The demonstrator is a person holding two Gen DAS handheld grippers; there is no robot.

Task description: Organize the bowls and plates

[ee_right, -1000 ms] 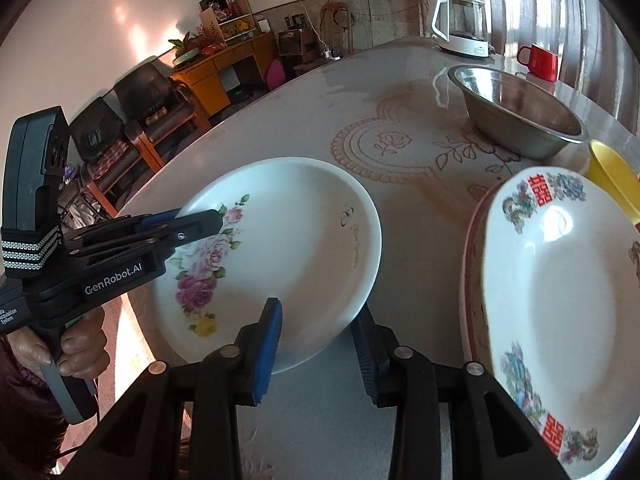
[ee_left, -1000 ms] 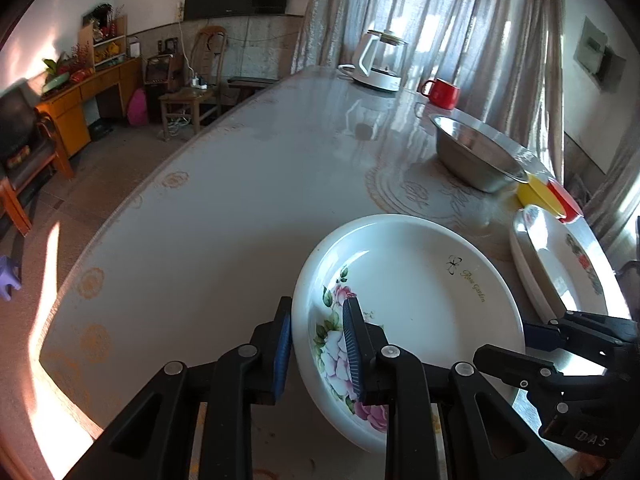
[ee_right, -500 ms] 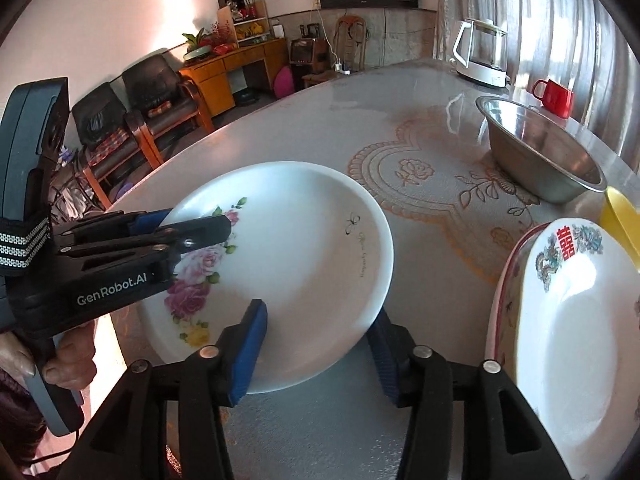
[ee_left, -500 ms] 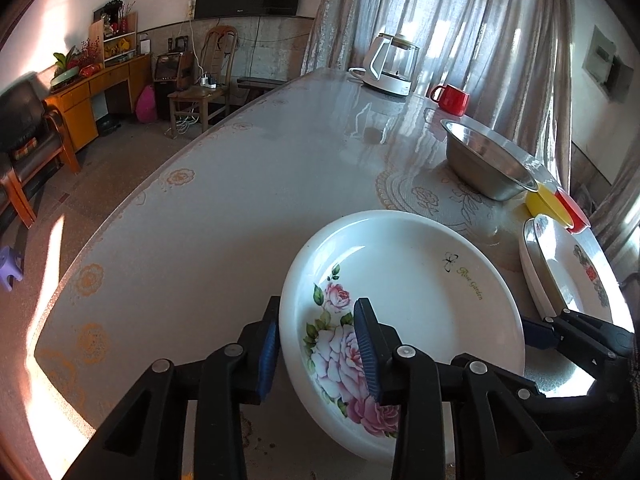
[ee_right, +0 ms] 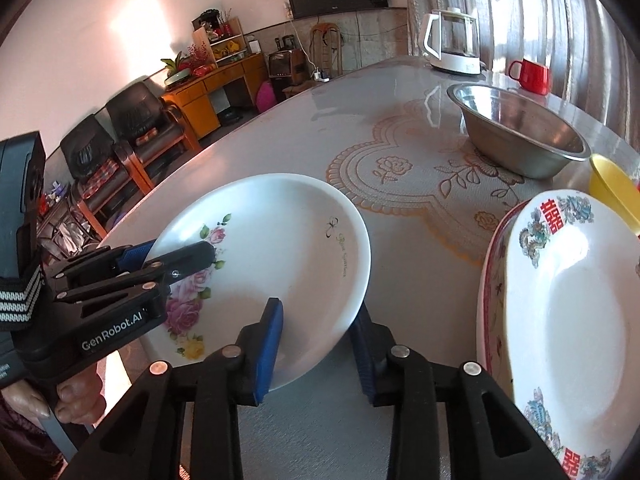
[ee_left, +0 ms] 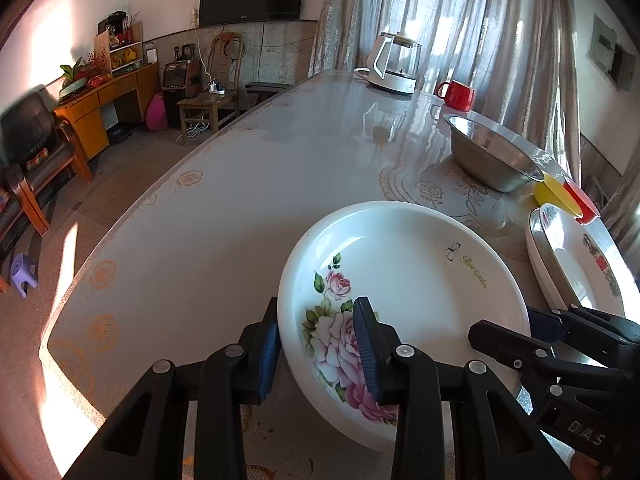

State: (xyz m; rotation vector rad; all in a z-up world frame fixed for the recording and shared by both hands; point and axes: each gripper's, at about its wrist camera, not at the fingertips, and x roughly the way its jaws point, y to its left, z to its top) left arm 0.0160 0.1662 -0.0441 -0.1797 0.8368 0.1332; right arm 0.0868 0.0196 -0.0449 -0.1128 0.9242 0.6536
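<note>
rose plate [ee_left: 404, 300] now tipped up off the desk [ee_left: 248, 208], flatter a second ago. left gripper [ee_left: 316, 344] jaws straddle its near rim, a gap on the outer side. right gripper [ee_right: 316, 344] jaws closing over the opposite rim. stacked plates [ee_right: 560, 312] just beside, steel bowl [ee_right: 520, 132] beyond; desk bare to the left.

Both grippers are black plastic with ribbed blue pads and silver screw heads. The left gripper [ee_right: 168, 260] reads "GenRobot.AI" in white, with a black-and-white striped strap. The right gripper [ee_left: 540, 328] shows "DAS" lettering.
</note>
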